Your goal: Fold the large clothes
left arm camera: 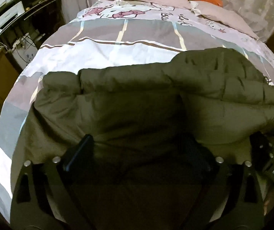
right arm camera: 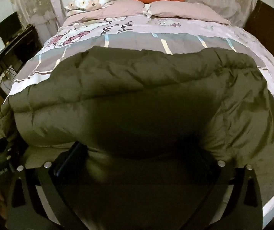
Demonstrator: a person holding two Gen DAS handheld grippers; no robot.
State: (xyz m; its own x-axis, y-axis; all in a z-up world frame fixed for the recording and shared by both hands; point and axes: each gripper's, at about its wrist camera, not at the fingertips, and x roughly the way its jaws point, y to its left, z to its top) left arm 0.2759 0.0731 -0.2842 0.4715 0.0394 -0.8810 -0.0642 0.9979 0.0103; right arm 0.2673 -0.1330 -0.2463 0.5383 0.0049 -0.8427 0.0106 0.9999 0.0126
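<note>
Olive padded jacket: lies across the foot of the bed, long axis running side to side, bulked into a thick fold. Left tool and right tool: side by side at its near edge, both angled down, jaws spread wide, padding bulging between them, not visibly pinched. Neither is clearly nearer.

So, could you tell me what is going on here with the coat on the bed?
A person with a handheld gripper in each hand is folding an olive puffer coat on a patterned duvet. The left gripper and right gripper both stand wide open over the coat's near edge, with padding bulging between the fingers, apparently ungripped.
</note>
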